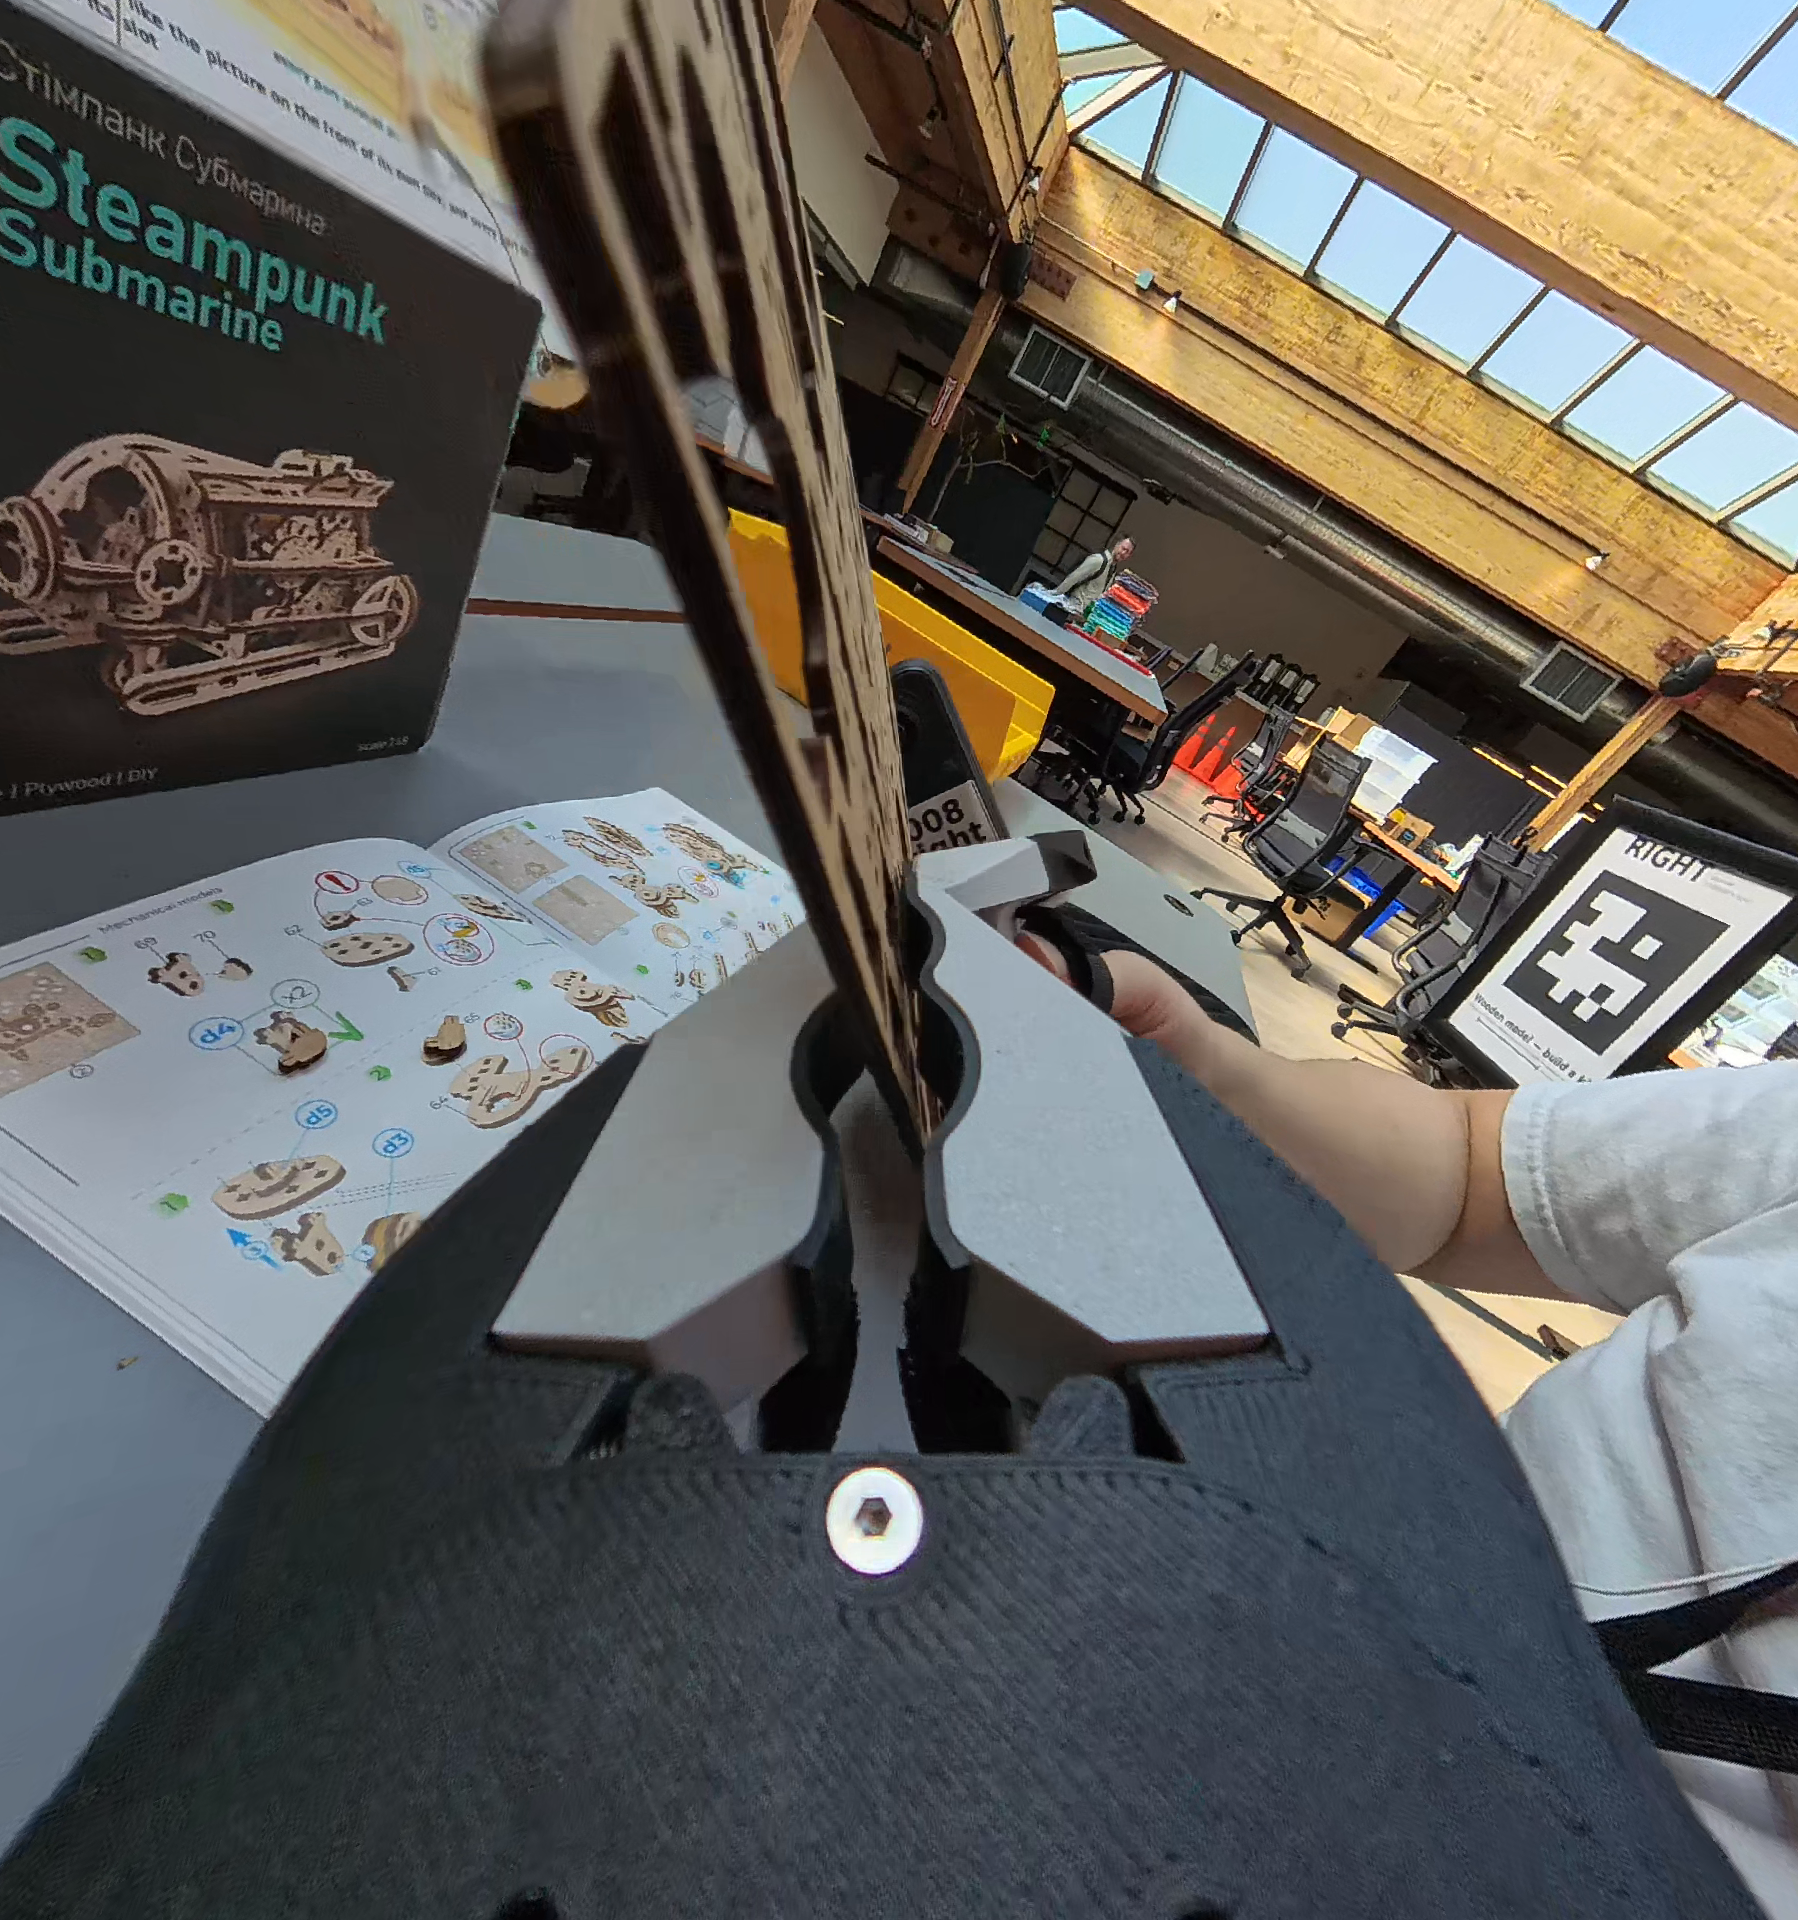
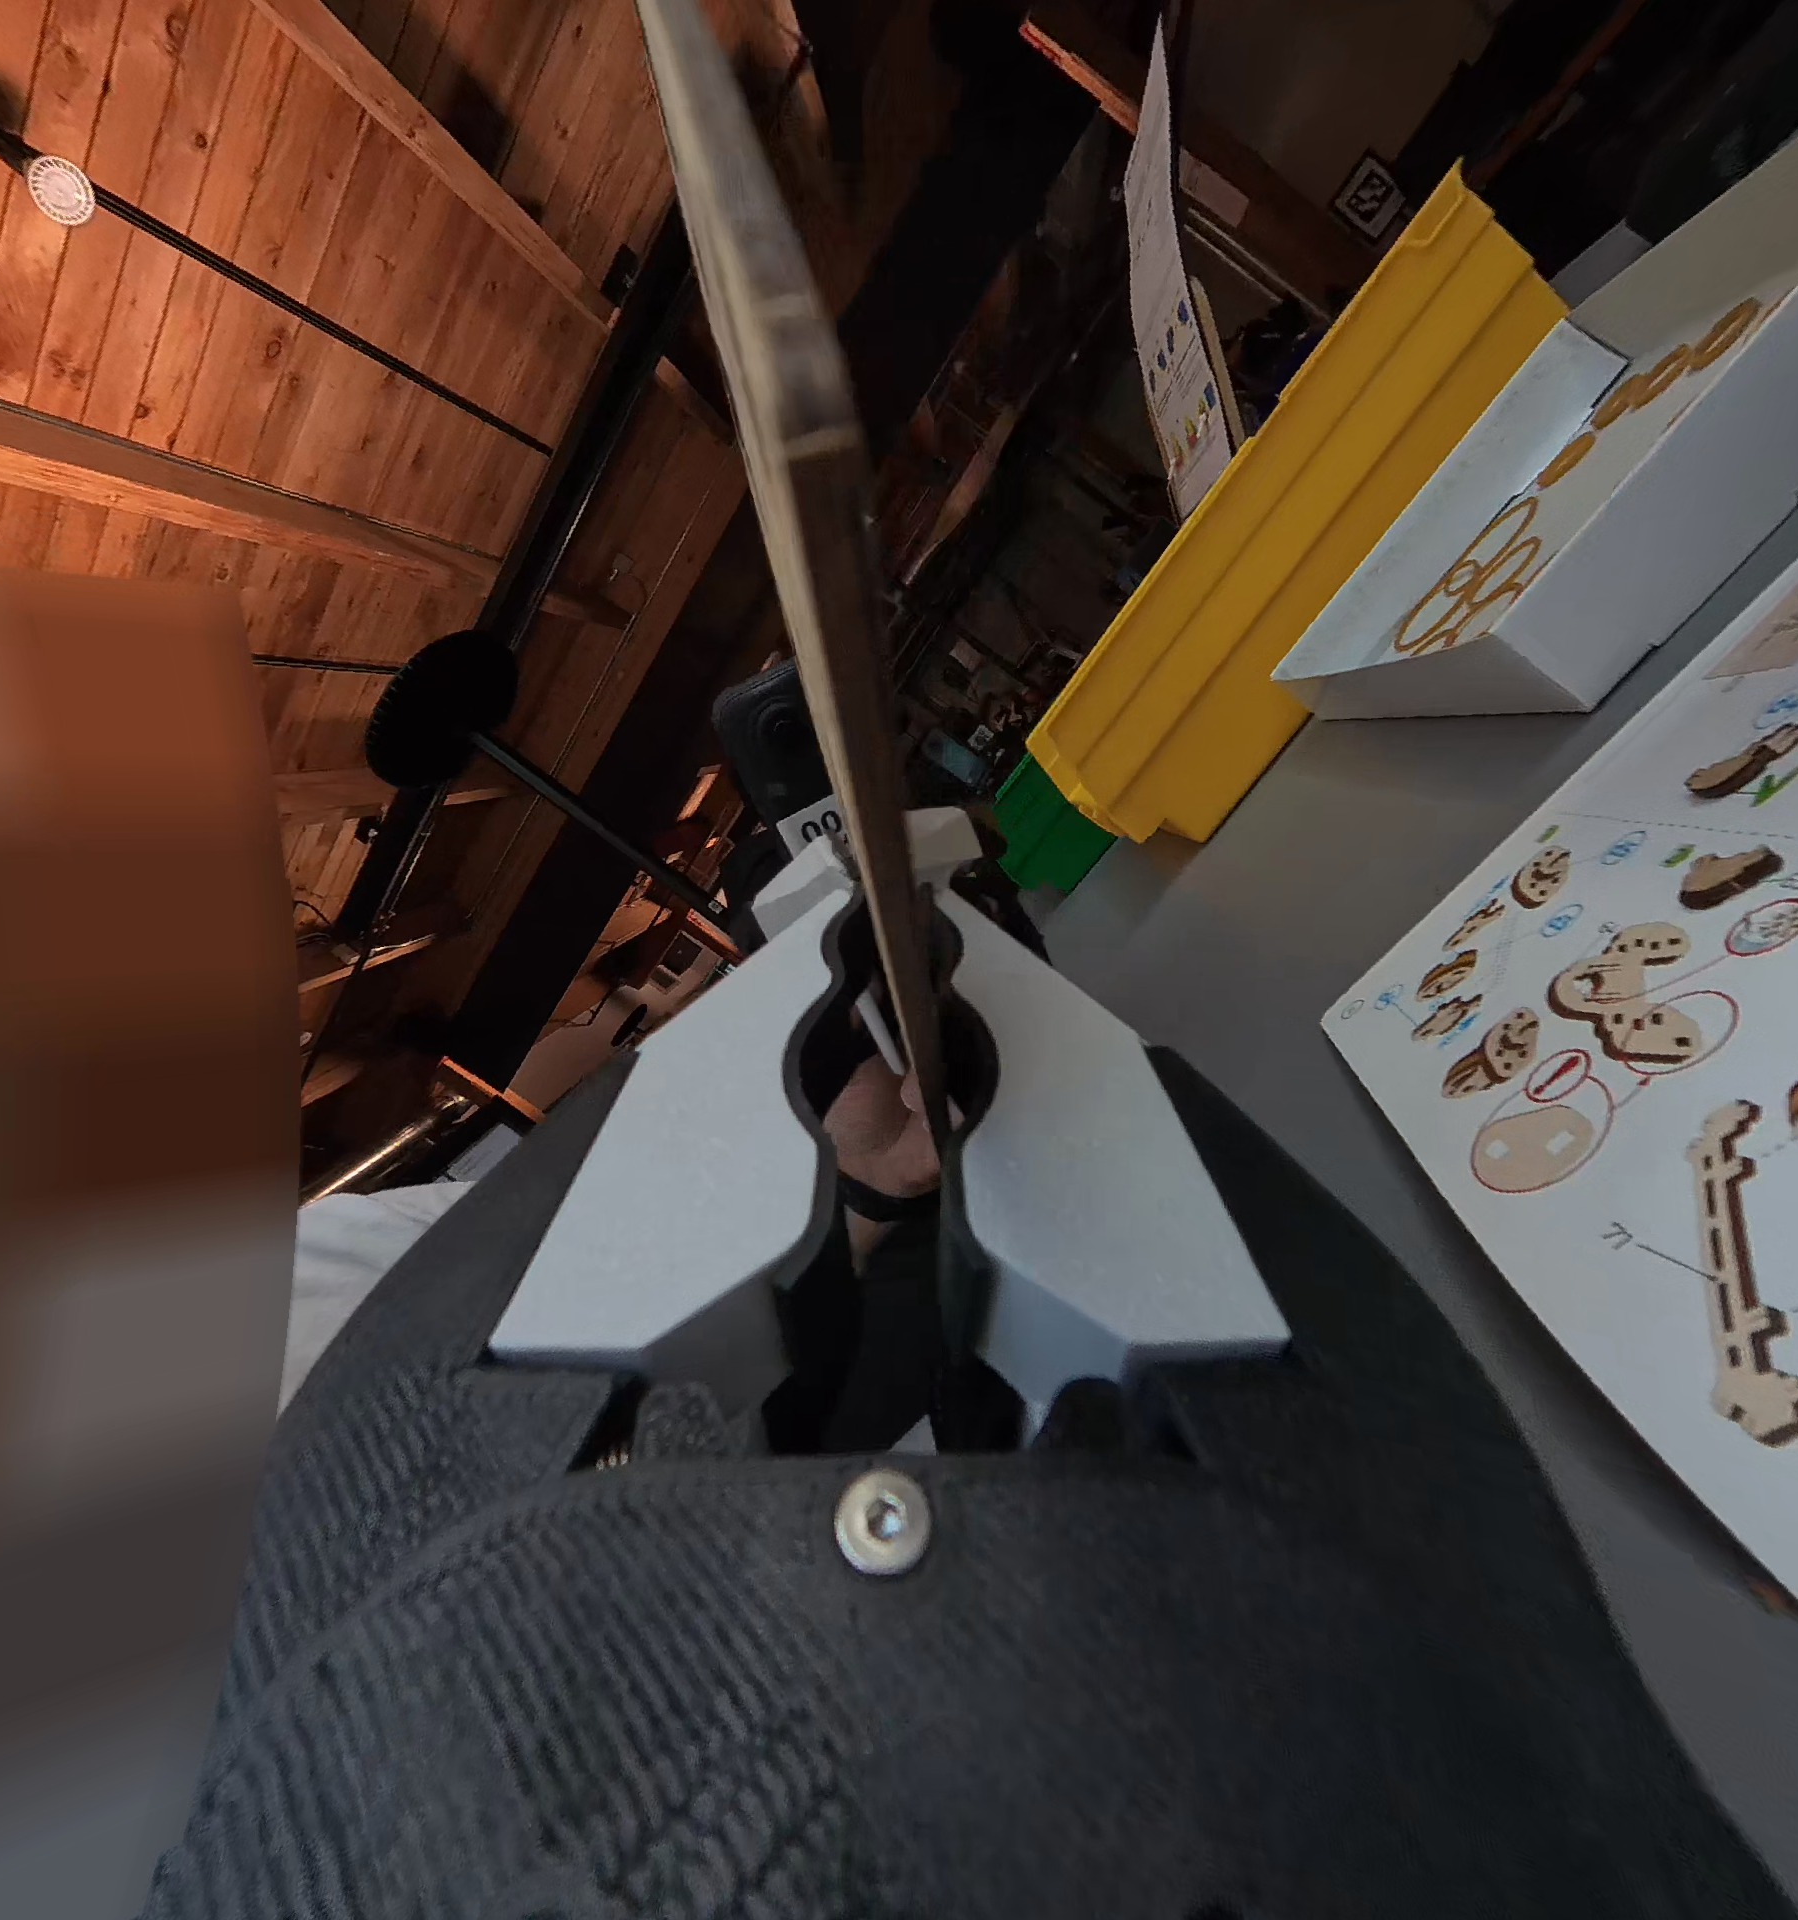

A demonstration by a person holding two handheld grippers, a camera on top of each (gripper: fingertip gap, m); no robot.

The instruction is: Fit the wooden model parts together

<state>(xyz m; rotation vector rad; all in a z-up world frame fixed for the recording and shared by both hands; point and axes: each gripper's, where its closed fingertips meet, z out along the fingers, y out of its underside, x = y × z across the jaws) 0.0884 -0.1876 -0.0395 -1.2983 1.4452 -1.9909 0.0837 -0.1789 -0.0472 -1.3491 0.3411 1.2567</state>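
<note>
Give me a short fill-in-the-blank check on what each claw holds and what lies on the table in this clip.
1. Both the left claw and the right claw are shut on the same thin wooden ____.
2. The instruction booklet lies ____ on the grey table.
3. The storage bin behind the white tray is ____ in colour.

Missing words: sheet; open; yellow

Wooden sheet point(image 1: 708, 436) – thin plywood, dark scorched edges; booklet point(image 1: 282, 1049) – glossy paper; bin point(image 2: 1279, 582) – smooth yellow plastic.
</note>
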